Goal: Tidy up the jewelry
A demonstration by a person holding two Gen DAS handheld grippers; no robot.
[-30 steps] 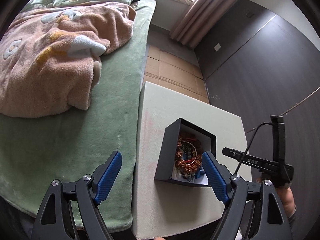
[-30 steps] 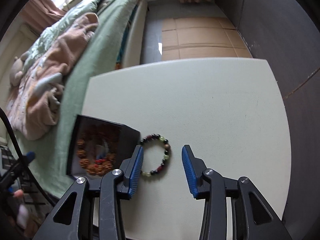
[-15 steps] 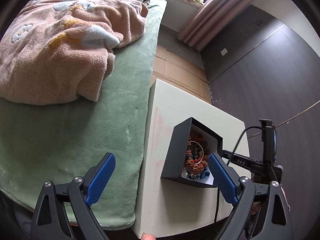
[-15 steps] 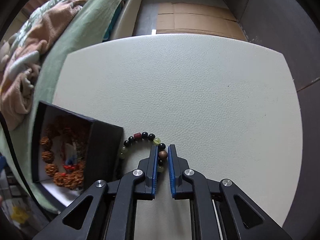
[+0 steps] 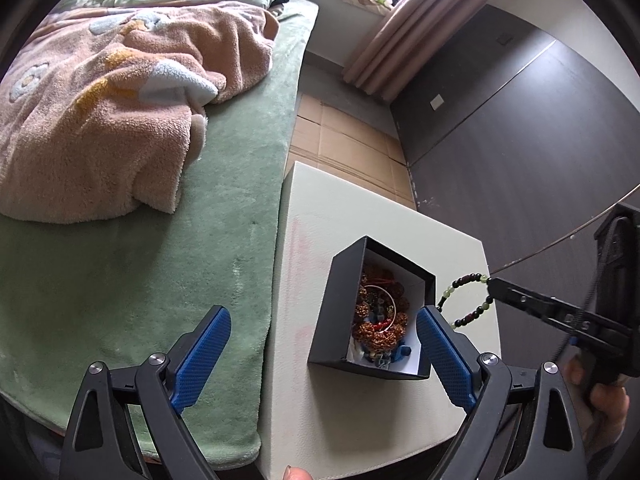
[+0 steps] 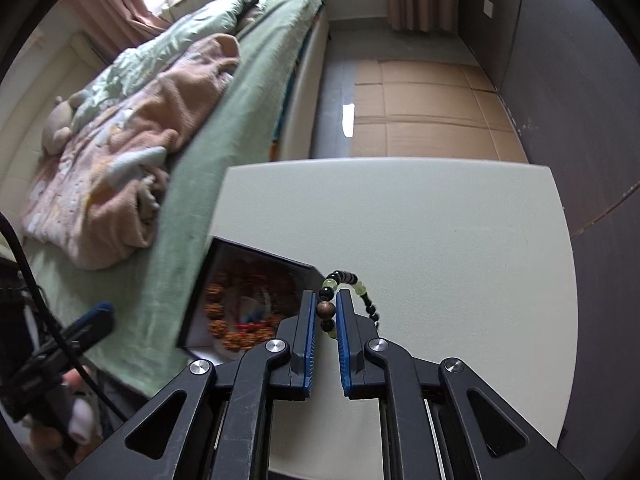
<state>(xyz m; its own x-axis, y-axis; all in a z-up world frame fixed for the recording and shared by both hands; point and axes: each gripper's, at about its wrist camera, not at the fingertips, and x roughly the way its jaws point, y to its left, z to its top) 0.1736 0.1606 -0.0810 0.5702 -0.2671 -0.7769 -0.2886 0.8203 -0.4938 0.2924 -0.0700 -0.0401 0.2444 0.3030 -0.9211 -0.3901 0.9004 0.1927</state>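
My right gripper point(image 6: 325, 307) is shut on a bead bracelet point(image 6: 348, 280) of black, green and brown beads and holds it lifted above the white table point(image 6: 440, 220), just right of the black jewelry box point(image 6: 248, 304). In the left wrist view the bracelet point(image 5: 464, 300) hangs from the right gripper point(image 5: 494, 286) beside the box point(image 5: 340, 300), which holds several brown bead strings and a bangle. My left gripper point(image 5: 320, 356) is open and empty, its fingers on either side of the box's near left part, above the table edge.
A bed with a green cover point(image 5: 140, 260) and a pink blanket point(image 5: 112, 112) lies left of the table point(image 5: 360, 420). A dark wall point(image 5: 520, 140) stands on the right. Cardboard point(image 6: 420, 112) covers the floor beyond the table.
My right gripper closed on the bracelet lying by the box and lifted it off the table. My left gripper shifted slightly and stayed open.
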